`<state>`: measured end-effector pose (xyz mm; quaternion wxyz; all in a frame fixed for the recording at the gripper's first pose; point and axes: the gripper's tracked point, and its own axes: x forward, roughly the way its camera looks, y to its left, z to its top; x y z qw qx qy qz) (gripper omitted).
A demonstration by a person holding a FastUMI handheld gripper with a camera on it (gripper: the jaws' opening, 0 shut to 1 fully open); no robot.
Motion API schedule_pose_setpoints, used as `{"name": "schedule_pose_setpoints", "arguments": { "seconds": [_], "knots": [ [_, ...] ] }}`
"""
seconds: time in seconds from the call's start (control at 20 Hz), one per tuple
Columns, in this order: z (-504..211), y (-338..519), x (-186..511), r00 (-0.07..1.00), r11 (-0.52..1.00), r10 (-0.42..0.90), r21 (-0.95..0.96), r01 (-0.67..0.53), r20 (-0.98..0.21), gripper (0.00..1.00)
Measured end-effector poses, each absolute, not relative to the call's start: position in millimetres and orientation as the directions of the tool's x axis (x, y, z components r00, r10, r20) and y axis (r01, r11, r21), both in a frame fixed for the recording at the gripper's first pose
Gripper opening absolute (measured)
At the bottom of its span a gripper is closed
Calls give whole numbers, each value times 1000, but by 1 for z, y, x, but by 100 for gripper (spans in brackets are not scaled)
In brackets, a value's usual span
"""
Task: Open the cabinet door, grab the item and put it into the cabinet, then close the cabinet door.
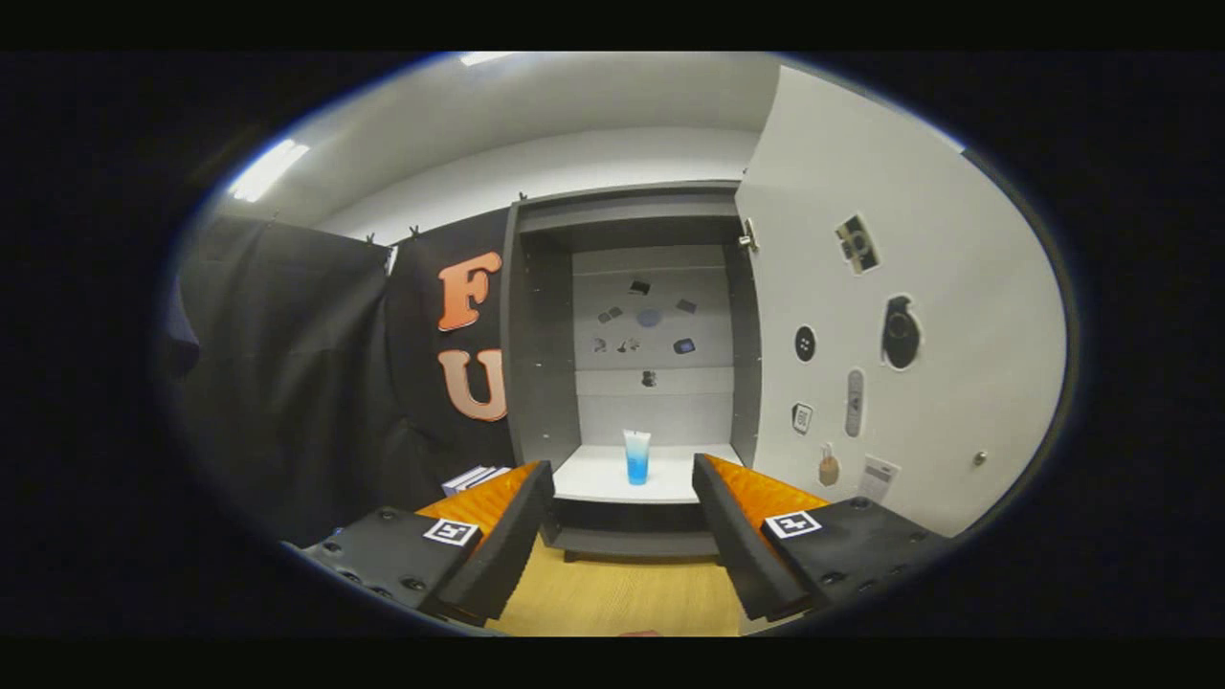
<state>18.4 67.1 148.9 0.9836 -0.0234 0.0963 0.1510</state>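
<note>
On your left hangs the booth's black cloth; next comes the open cabinet (632, 364), where the blue tube (636, 456) stands upright on the white shelf (593, 483), beyond your claw (622, 536), whose fingers are spread apart and empty. It looks light, soft and slippery, so pinch its body gently. Far right, the door (919, 287) hangs wide open.

The gripper (622, 498) holds its fingers spread apart with nothing between them. Beyond them, a blue tube (636, 456) stands upright on the white shelf (593, 478) inside the cabinet (541, 335), whose door (919, 287) is swung open.
</note>
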Motion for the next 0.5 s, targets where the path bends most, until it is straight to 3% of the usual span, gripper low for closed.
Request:
{"name": "schedule_pose_setpoints", "arguments": {
  "seconds": [0.25,0.5],
  "knots": [
    [148,13,-38,913,941,327,-2,-338,-246,93],
    [151,-58,-65,935,961,266,-11,-276,-233,93]
  ]
}}
